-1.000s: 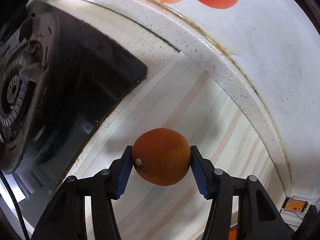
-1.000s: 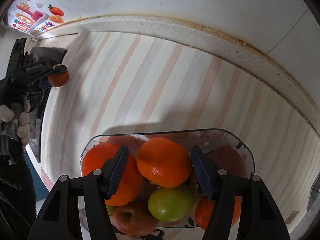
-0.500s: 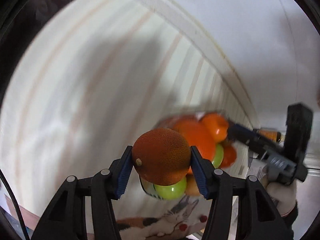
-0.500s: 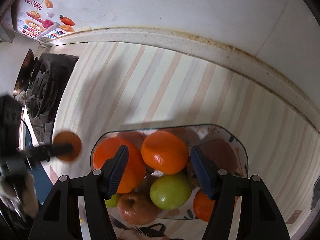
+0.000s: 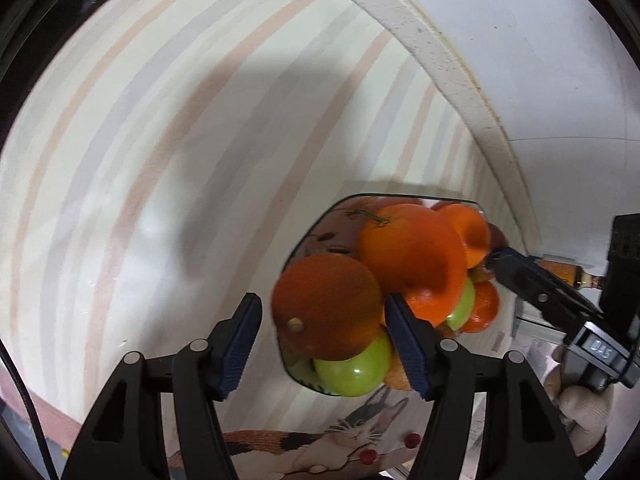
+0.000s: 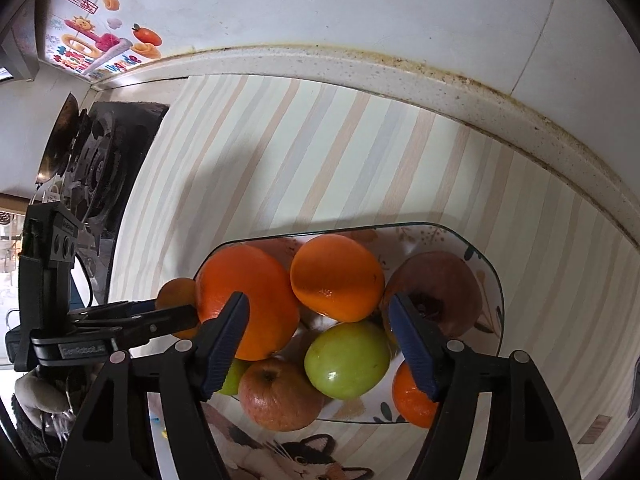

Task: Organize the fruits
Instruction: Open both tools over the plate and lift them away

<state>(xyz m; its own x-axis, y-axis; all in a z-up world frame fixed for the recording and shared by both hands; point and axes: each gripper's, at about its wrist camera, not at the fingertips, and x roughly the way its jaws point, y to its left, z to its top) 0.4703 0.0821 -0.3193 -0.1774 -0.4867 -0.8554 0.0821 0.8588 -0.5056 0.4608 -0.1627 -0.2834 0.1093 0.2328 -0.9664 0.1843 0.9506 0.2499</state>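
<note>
Left gripper around dark orange

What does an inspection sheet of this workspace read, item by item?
Surface: striped counter, cat picture at its near edge.
Job's things: glass bowl piled with oranges, green apples and red apples; dark orange at the bowl's rim.
Clutter: nothing seen.
Grippers: left gripper opening, dark orange between its pads, a gap on one side; right gripper opening above the pile, holding nothing.
Cables: black cable at the left gripper's edge.
Surroundings: stove, white wall with fruit sticker.
</note>
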